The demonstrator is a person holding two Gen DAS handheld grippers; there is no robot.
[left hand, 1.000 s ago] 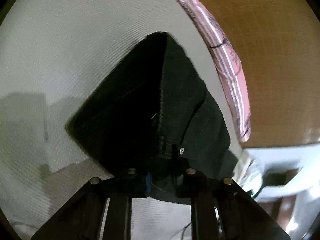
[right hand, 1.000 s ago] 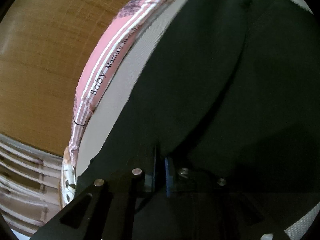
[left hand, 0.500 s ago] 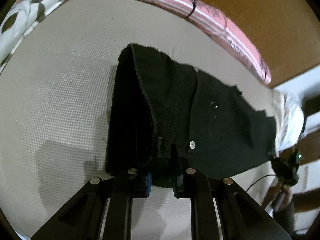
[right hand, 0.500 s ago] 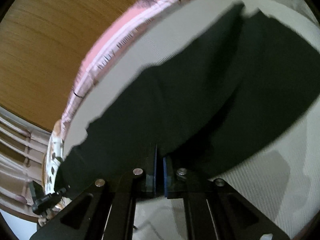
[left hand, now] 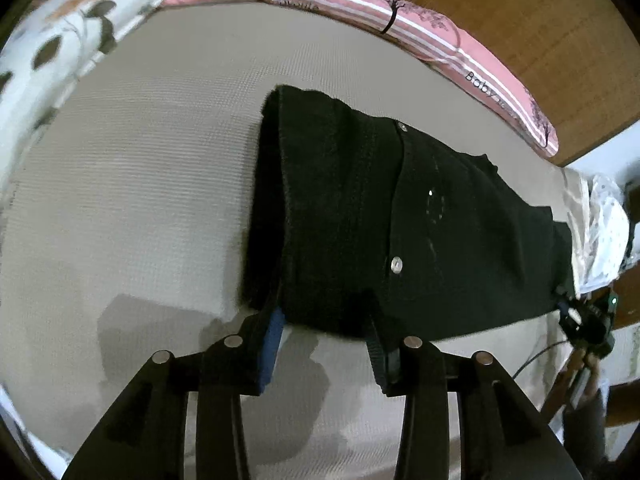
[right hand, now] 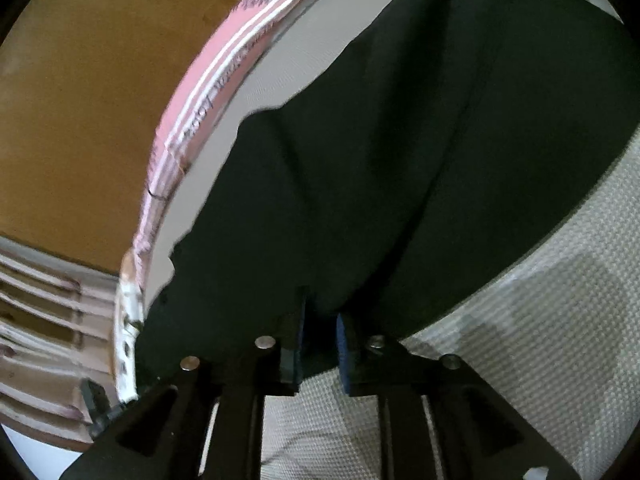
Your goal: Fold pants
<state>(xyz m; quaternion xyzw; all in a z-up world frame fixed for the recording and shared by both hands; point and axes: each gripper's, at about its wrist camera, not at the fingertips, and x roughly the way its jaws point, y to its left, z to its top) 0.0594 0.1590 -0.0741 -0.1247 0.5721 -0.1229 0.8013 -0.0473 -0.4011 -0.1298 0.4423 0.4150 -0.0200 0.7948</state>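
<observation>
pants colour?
Black pants, with small silver rivets; clearest in the left wrist view.

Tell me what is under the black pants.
The black denim pants lie on a grey woven mattress cover, visible all around them. Whatever sits beneath the fabric itself is covered.

- work surface: pale woven mattress cover [left hand: 152,168], lit from above, with soft shadows near the lower edge.
- far edge: pink striped bedding [left hand: 432,36] with printed lettering.
- beyond it: brown wooden panel [left hand: 520,8].
- left corner: floral fabric [left hand: 60,36].
- right wrist view: slatted furniture [right hand: 40,320].
</observation>
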